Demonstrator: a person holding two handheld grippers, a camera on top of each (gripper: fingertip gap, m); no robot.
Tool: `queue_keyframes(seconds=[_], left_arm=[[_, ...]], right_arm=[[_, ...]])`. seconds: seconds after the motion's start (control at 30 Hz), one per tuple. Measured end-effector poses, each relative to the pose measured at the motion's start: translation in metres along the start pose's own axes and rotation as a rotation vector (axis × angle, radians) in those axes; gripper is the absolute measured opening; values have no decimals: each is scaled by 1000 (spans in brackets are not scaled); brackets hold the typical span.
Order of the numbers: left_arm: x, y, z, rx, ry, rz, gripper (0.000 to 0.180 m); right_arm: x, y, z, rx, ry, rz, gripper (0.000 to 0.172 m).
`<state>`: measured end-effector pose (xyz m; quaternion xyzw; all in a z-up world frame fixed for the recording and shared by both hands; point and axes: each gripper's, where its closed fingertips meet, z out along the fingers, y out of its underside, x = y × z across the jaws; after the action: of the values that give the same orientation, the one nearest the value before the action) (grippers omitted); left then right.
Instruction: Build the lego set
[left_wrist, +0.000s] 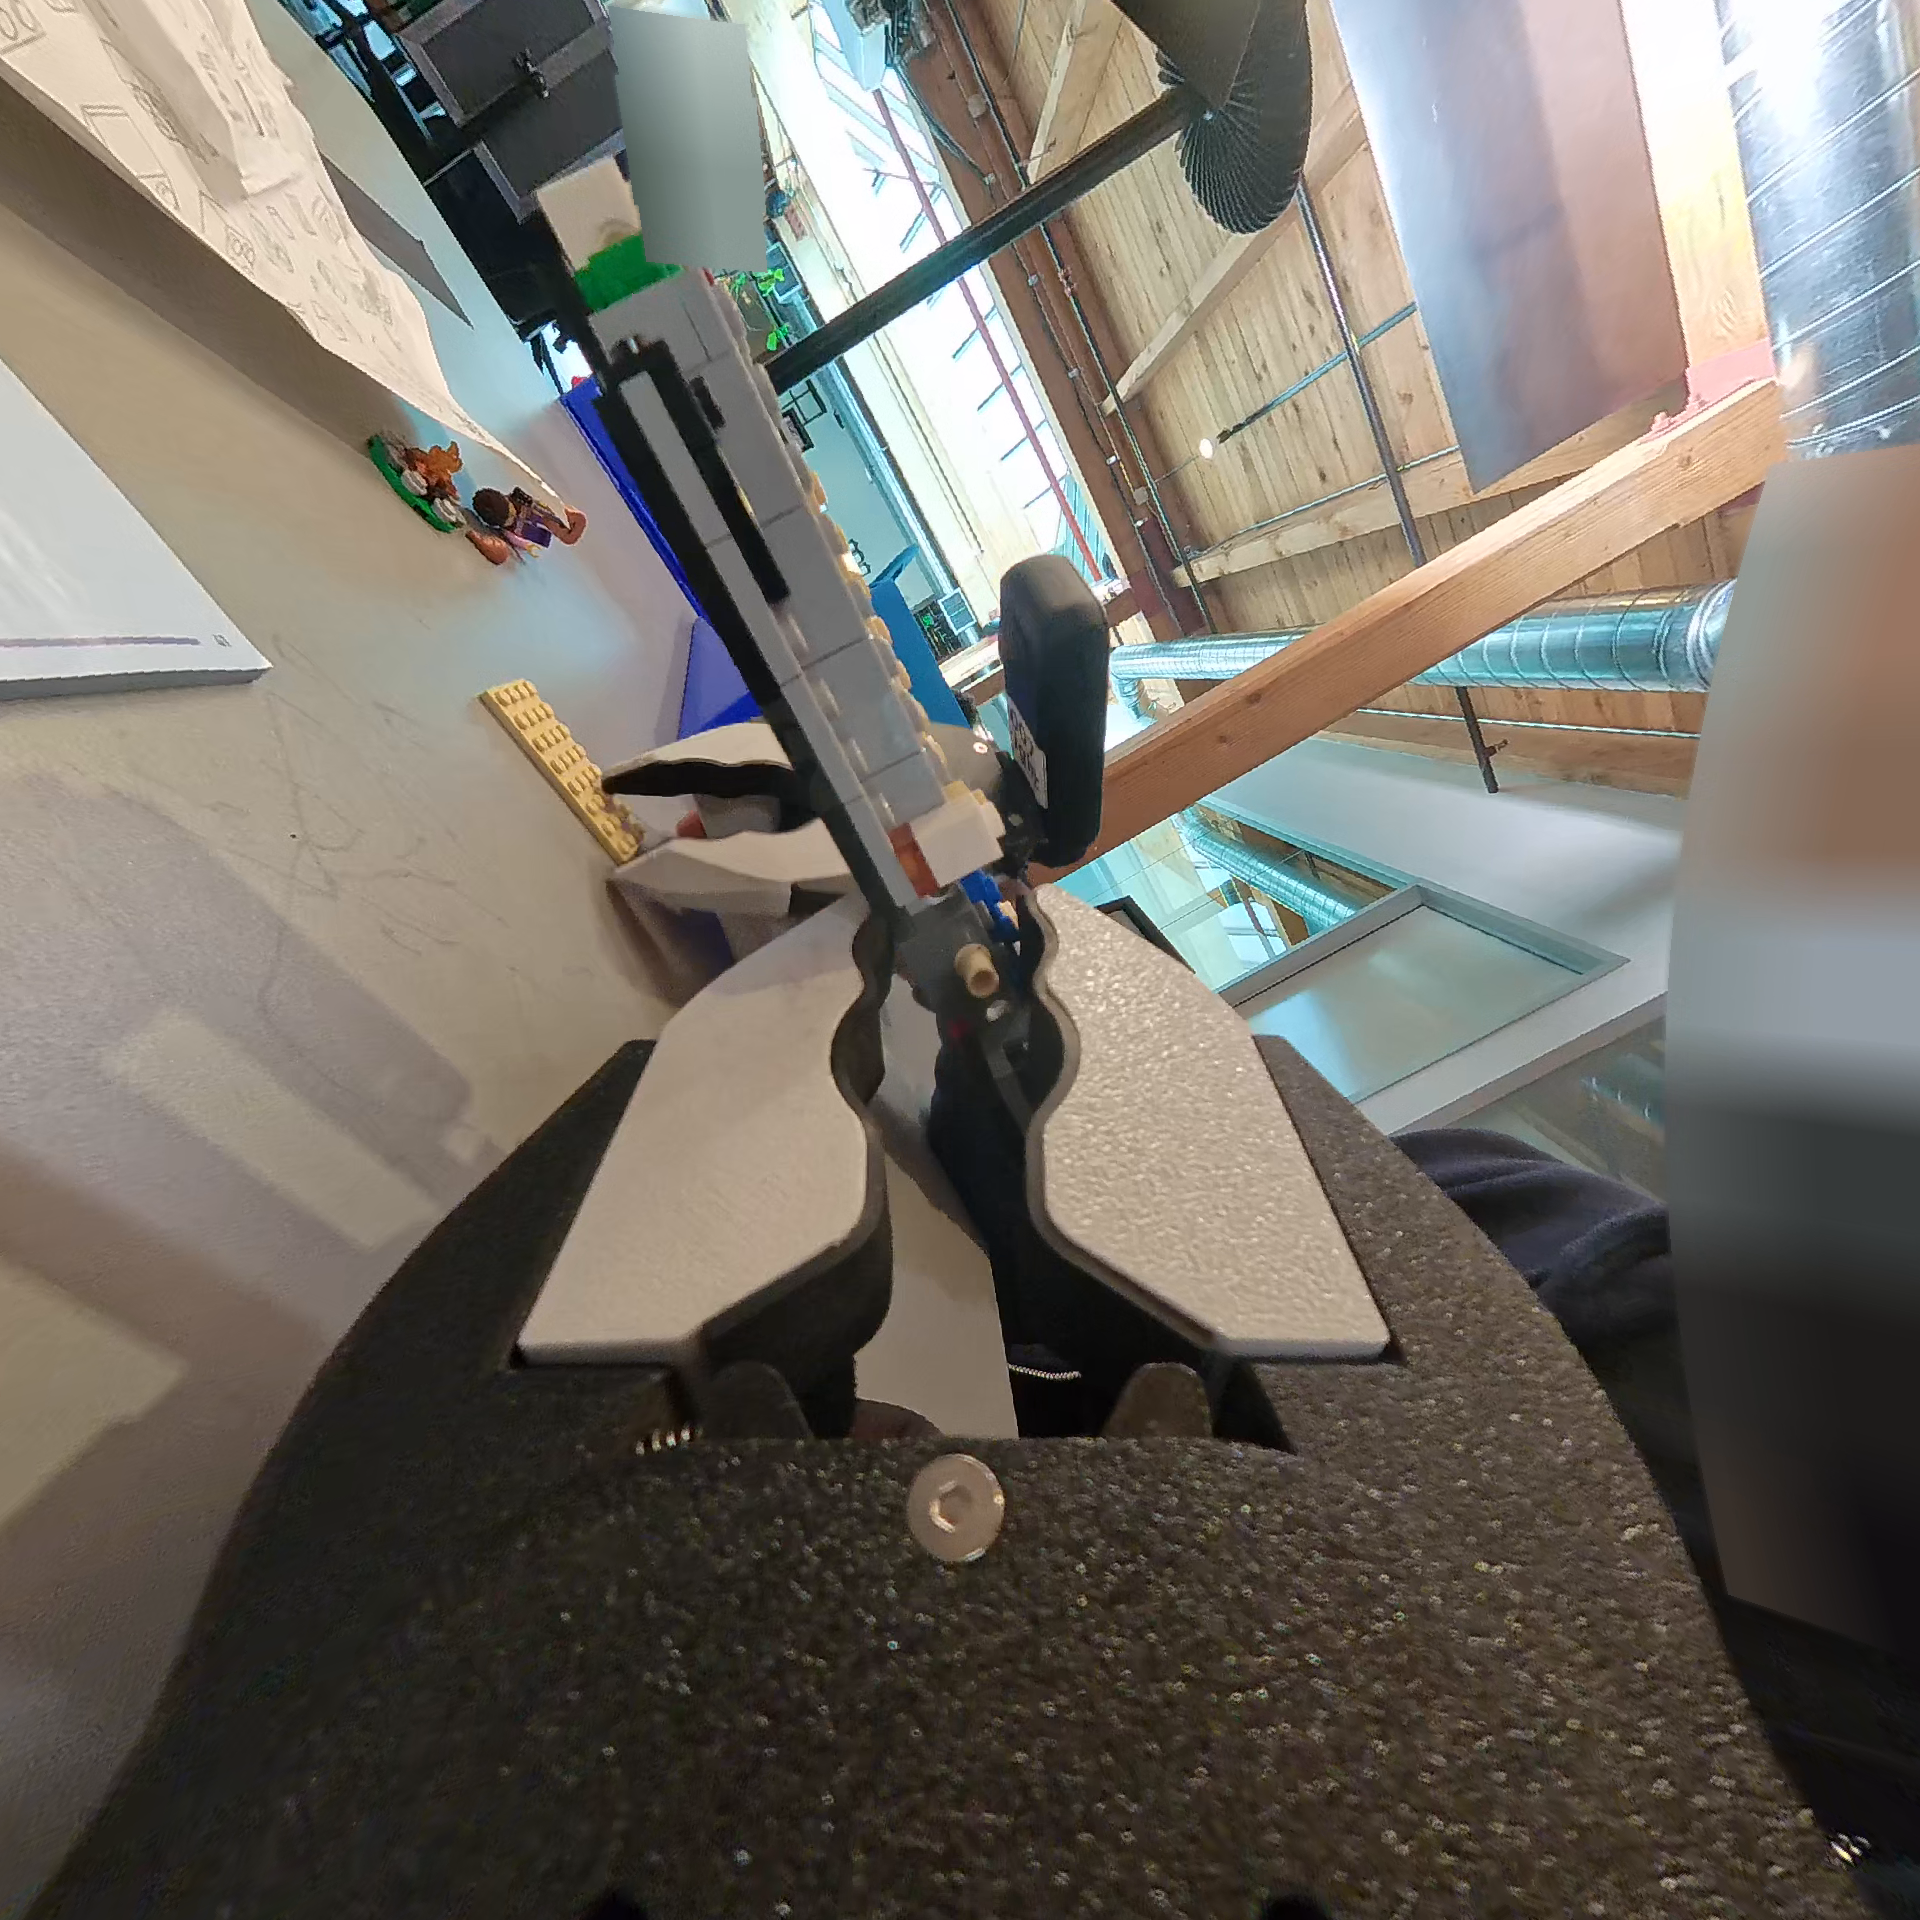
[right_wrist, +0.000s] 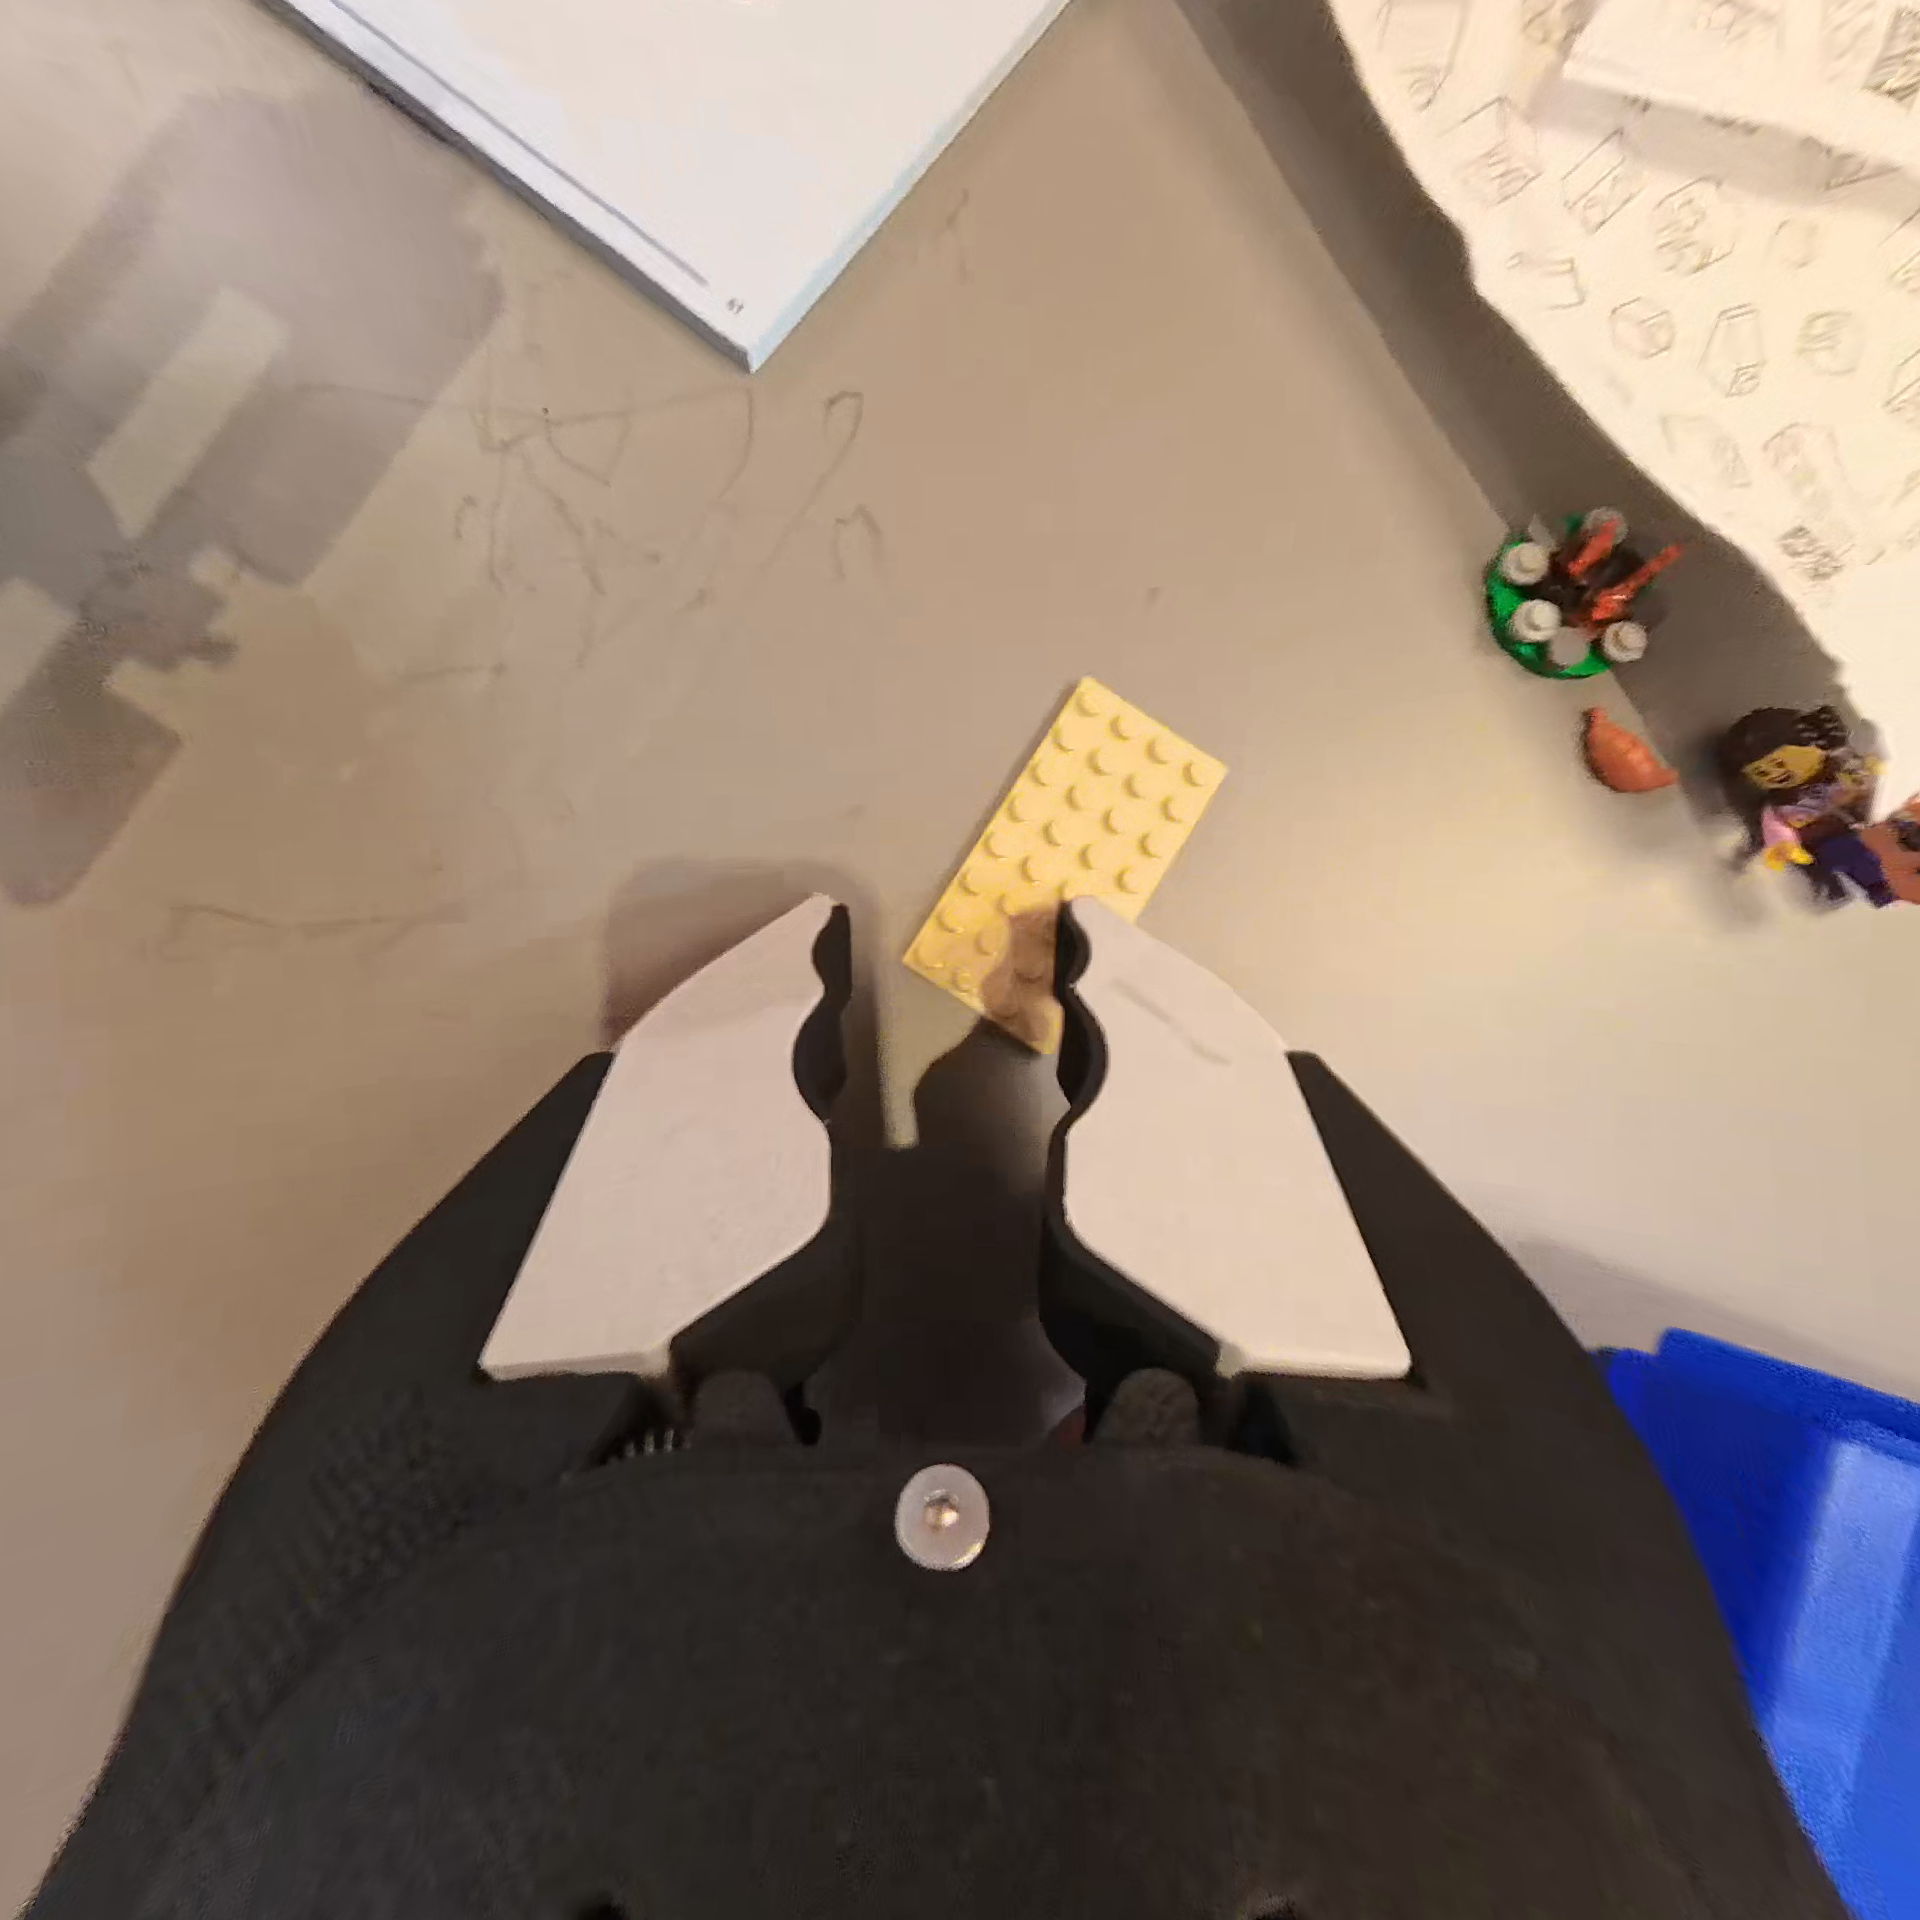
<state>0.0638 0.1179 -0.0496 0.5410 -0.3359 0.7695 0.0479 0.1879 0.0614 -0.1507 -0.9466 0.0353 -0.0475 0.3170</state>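
while fingers (left_wrist: 1060, 956) clamping the grey brick assembly (left_wrist: 790, 582), left gripper (left_wrist: 951, 971) upturned

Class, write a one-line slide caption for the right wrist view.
Open right gripper poised over a tan studded plate lying flat on the grey table.

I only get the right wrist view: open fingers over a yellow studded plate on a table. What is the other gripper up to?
Observer: The left gripper is shut on a long grey brick build, held up off the table.
Operator: Is that build anywhere near my plate?
Observer: It passes in front of your right gripper, whose tips sit at the end of the yellow plate.
Operator: What tops the build?
Observer: A green piece shows at its far end.
Operator: Anything behind it?
Observer: A blue bin stands beyond it.
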Motion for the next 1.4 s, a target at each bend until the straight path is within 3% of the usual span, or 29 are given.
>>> queue_keyframes(seconds=[0.13, 0.23, 0.3, 0.5, 0.73, 0.93, 1.17, 1.2, 1.23, 1.4], left_arm=[[0, -1, -1, 4, 0, -3, 23], [0, 0, -1, 1, 0, -1, 23], [0, 0, 0, -1, 1, 0, 23], [1, 2, 0, -9, 6, -2, 23], [1, 2, 1, -15, 8, 0, 23], [1, 2, 1, -14, 7, -2, 23], [1, 3, 1, -15, 5, 0, 23], [1, 3, 1, -14, 5, -2, 23], [1, 2, 1, -13, 6, -4, 23], [0, 2, 1, -12, 8, -9, 23]], right_arm=[[-23, -10, -3, 43, -70, -70, 42], [0, -6, -2, 31, -14, -61, 46], [3, -7, 0, 54, -62, -32, 51], [-4, -16, 1, 103, -150, -209, 69], [-13, -9, 7, 21, -197, -259, 75], [-9, -9, 7, 10, -167, -201, 63], [-10, -11, 6, 15, -181, -185, 60], [-11, -14, 3, 39, -192, -180, 24], [-11, -18, 0, 69, -203, -173, 8], [-6, -19, -6, 72, -201, -150, 29]])
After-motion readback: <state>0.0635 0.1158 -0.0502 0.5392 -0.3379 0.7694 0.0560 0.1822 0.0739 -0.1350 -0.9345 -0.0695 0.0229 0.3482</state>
